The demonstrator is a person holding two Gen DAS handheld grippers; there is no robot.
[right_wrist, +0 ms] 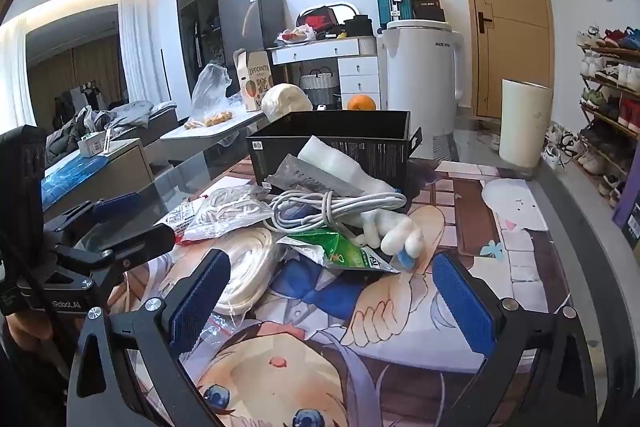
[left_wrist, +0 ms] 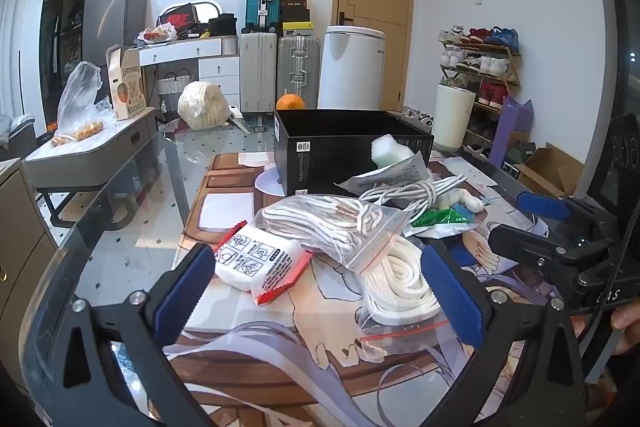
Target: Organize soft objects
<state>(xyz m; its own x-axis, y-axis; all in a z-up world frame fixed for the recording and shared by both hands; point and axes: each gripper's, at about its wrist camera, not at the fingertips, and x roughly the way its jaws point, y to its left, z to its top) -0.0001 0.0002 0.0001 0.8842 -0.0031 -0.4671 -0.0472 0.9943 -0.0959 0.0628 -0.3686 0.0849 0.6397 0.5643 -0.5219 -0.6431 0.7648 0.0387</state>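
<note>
Table (left_wrist: 120, 227): glass top, partly covered by a printed anime mat (right_wrist: 460, 211). Black open-topped box (left_wrist: 344, 147) stands at the mat's far end; no contents visible from these angles.

Soft objects lie heaped in front of the box, none judged sorted yet: two zip bags of white cord (left_wrist: 332, 227) (left_wrist: 394, 287), a white cable bundle (right_wrist: 336, 207), a red-edged white packet (left_wrist: 260, 263), a green sachet (right_wrist: 340, 247), foam wrap (left_wrist: 390, 149), and a small white plush (right_wrist: 396, 231).

Left gripper (left_wrist: 320, 291) and right gripper (right_wrist: 332, 303): both spread wide, holding nothing, poised short of the heap. The whole task remains.
</note>
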